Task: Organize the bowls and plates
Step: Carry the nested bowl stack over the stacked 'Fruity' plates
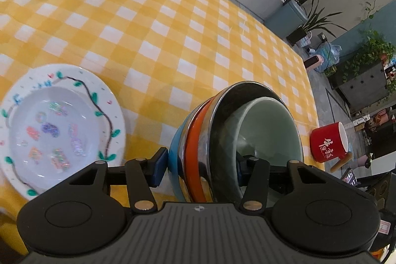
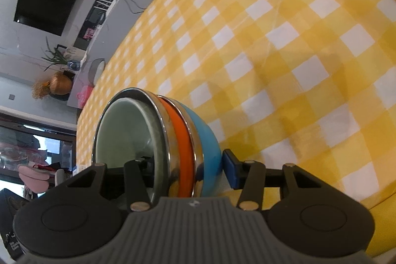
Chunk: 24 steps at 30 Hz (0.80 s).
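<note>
Glossy glazed green bowl nests in shiny metal bowl; checked cloth looks matt.

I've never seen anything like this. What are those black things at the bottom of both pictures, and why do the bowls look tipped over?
No robot here: a person holds a two-finger gripper in each hand, with a wide-angle camera on each looking along its fingers. One picture is from the left gripper, the other from the right gripper. Both are clamped across the rim of the same stack of nested bowls: pale green inside, then metal, orange and blue. Each camera sees the stack sideways, hence the tipped look. On the yellow checked tablecloth lie a painted white plate and a red mug.
</note>
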Each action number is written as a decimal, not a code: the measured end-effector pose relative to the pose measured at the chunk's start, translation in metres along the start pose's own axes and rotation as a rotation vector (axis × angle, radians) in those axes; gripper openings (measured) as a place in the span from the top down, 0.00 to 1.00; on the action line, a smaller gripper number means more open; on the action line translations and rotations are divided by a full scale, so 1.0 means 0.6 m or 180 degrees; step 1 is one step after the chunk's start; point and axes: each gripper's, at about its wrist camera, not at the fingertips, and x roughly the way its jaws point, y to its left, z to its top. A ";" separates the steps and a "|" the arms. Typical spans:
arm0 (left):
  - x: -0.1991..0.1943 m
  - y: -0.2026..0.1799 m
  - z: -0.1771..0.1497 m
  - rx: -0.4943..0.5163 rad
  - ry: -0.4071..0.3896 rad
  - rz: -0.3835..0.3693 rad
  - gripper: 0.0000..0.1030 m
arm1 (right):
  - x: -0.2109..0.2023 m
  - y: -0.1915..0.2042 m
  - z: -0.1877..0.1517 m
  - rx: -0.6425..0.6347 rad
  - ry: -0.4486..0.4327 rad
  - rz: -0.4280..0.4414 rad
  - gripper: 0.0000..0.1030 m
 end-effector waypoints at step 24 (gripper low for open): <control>-0.166 0.122 0.024 -0.0325 -0.0435 0.0186 0.44 | 0.041 0.178 -0.090 -0.0384 0.0350 0.0325 0.53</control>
